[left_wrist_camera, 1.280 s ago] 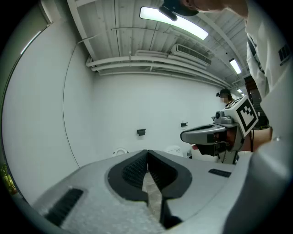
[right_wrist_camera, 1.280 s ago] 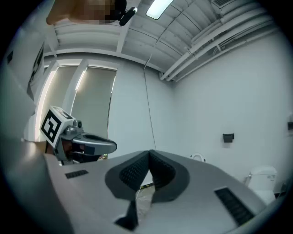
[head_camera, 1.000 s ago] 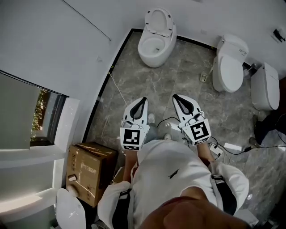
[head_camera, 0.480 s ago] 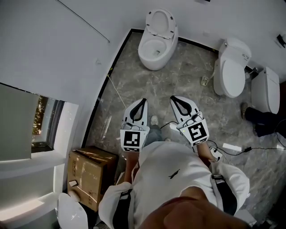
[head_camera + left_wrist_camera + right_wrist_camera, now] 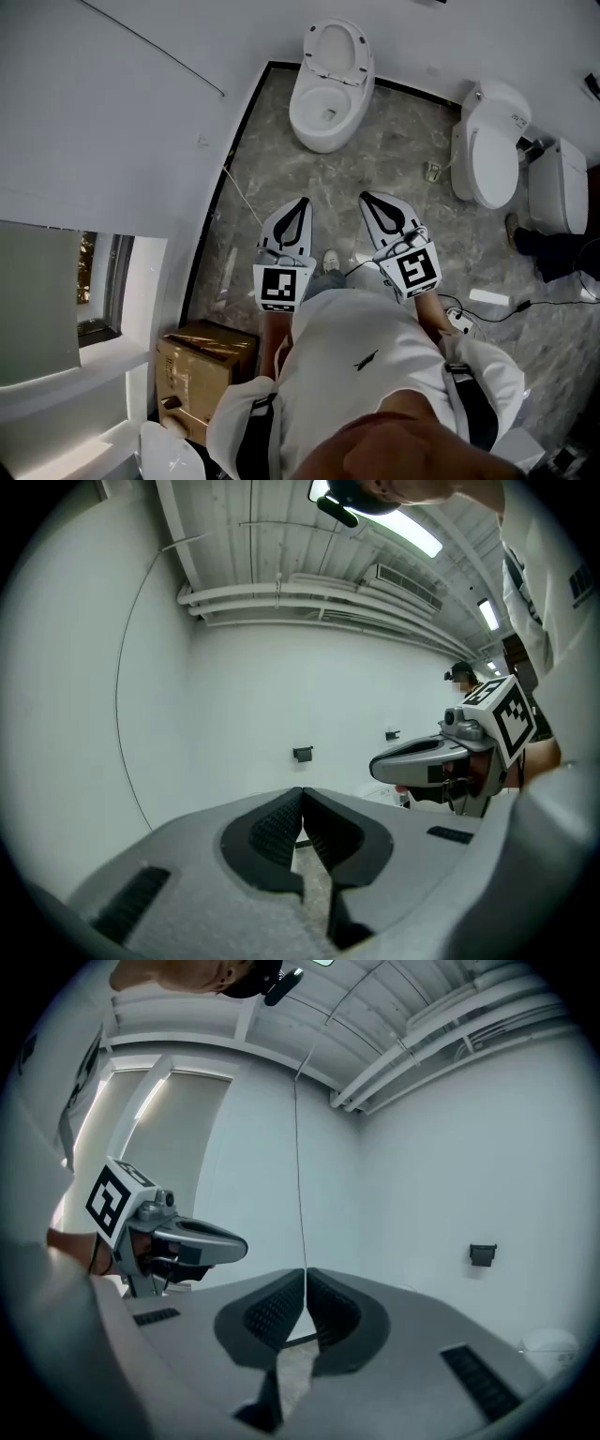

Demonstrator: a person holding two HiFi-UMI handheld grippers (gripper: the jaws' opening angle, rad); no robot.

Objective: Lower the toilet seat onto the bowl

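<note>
In the head view a white oval toilet (image 5: 323,127) stands against the far wall. Its seat (image 5: 336,45) is raised and the bowl is open. Both grippers are held side by side over the marble floor, well short of the toilet and pointing towards it. My left gripper (image 5: 302,201) is shut with nothing in it. My right gripper (image 5: 366,197) is also shut and empty. In the left gripper view the ribbed pads (image 5: 281,829) meet at the tips of the left gripper (image 5: 302,794). The right gripper view shows the same at the right gripper (image 5: 305,1274).
Two more white toilets (image 5: 487,145) (image 5: 558,187) with closed lids stand at the right. A cardboard box (image 5: 202,370) sits at the lower left by the white wall. Cables and a white adapter (image 5: 489,298) lie on the floor at the right, beside another person's dark shoe (image 5: 525,234).
The person has stepped forward towards the open toilet with both grippers. The cardboard box has slid down in the head view. Both grippers stay shut.
</note>
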